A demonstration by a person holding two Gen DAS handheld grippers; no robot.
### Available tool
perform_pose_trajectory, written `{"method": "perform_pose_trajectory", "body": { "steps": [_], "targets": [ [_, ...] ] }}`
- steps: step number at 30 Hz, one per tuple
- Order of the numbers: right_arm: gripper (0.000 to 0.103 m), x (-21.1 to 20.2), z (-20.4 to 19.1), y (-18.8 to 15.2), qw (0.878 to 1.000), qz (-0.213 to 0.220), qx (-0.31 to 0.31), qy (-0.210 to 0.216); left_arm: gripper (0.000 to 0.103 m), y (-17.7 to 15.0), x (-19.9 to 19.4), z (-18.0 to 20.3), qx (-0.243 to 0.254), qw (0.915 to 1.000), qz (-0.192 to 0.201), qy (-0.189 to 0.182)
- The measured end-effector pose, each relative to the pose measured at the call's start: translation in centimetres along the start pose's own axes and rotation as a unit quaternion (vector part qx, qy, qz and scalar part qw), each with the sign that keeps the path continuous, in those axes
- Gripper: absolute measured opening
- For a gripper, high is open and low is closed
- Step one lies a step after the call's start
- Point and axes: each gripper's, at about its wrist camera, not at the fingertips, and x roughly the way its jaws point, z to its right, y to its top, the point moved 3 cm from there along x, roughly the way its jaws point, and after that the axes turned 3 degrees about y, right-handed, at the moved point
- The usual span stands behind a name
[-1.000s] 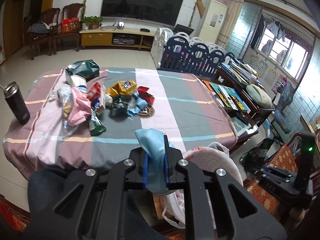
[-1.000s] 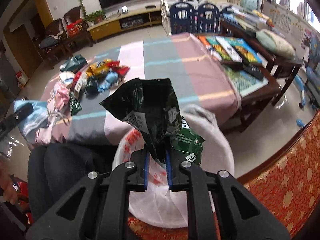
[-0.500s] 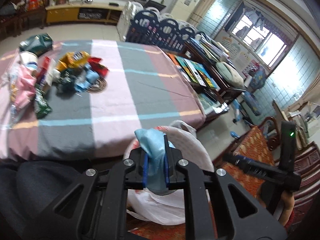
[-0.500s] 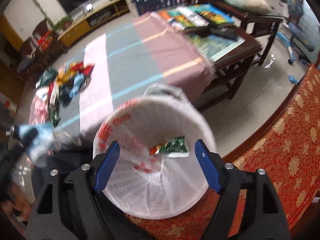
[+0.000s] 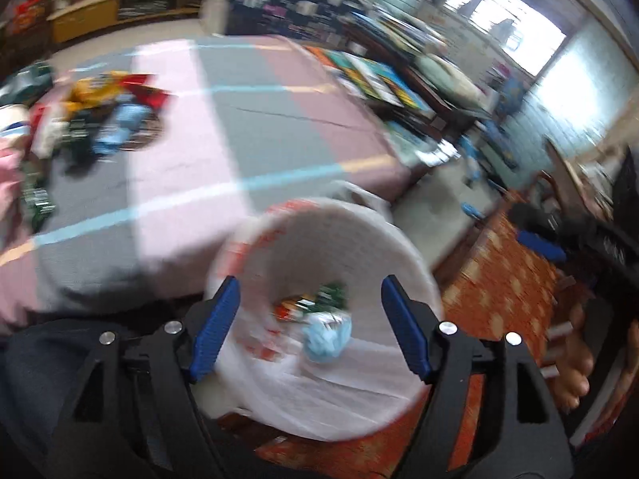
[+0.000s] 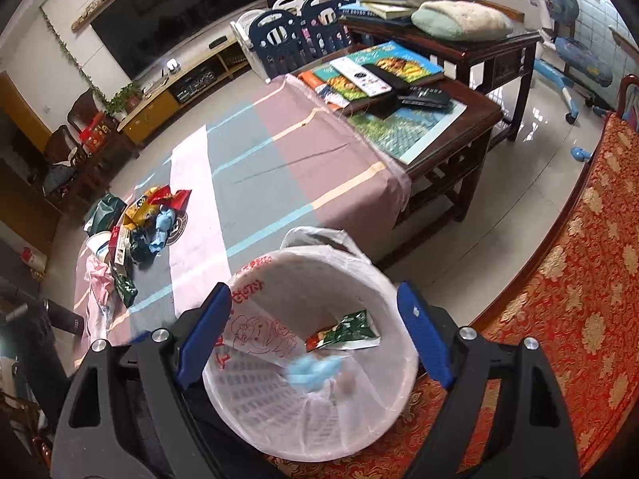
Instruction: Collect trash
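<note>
A white bin lined with a plastic bag (image 5: 415, 275) (image 6: 403, 363) stands on the floor by the near edge of the table. My left gripper (image 5: 309, 325) is open and empty just above its mouth. A light blue crumpled wrapper (image 5: 327, 337) (image 6: 313, 369) lies inside, blurred. A green snack packet (image 6: 351, 329) (image 5: 329, 293) lies deeper in the bin. My right gripper (image 6: 315, 341) is open and empty above the same bin. A pile of wrappers (image 6: 139, 223) (image 5: 92, 123) lies on the table's far left.
The table has a striped pink and grey cloth (image 6: 279, 159). Books and a remote (image 6: 379, 80) lie at its right end. A black flask (image 6: 64, 319) stands at the left edge. A red patterned seat (image 6: 579, 279) is on the right.
My left gripper swung over the bin, opened and let the blue wrapper fall in. My right gripper let go of the dark green packet earlier and stays open above the bin.
</note>
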Motion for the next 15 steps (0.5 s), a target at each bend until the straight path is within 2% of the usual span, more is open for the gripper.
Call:
{"method": "perform_pose_trajectory", "body": {
  "steps": [2,4,6,7,8,11,14,15],
  "targets": [
    [0.083,1.2,-1.0,-0.2,1.000,-0.011,-0.006,0.007,0.073,0.9,-0.8,-5.0,-0.054,0.9965,0.020,0.061],
    [0.083,2.6,-2.8,-0.5,0.999,-0.023,-0.025,0.016,0.067,1.6,-1.7,-10.4,-0.113,0.9863,0.035,0.115],
    [0.083,3.7,-4.5,-0.7,0.998,-0.031,-0.042,0.022,0.050,2.4,-2.7,-16.5,-0.174,0.9686,0.053,0.170],
    [0.083,4.3,-5.3,-0.6,0.998,-0.035,-0.049,0.025,0.046,2.9,-3.2,-19.9,-0.208,0.9575,0.062,0.190],
    [0.083,4.8,-6.1,-0.6,0.997,-0.039,-0.054,0.028,0.042,3.3,-3.5,-22.2,-0.227,0.9506,0.065,0.202],
    [0.083,6.6,-8.9,-0.3,0.995,-0.050,-0.075,0.039,0.043,5.2,-3.3,-28.2,-0.270,0.9333,0.068,0.227],
    [0.083,8.3,-11.6,-0.1,0.993,-0.059,-0.095,0.045,0.071,6.8,-2.2,-31.7,-0.284,0.9258,0.071,0.240],
    [0.083,8.8,-12.4,0.0,0.992,-0.062,-0.101,0.048,0.072,7.2,-1.5,-32.3,-0.281,0.9272,0.067,0.238]
  ]
}}
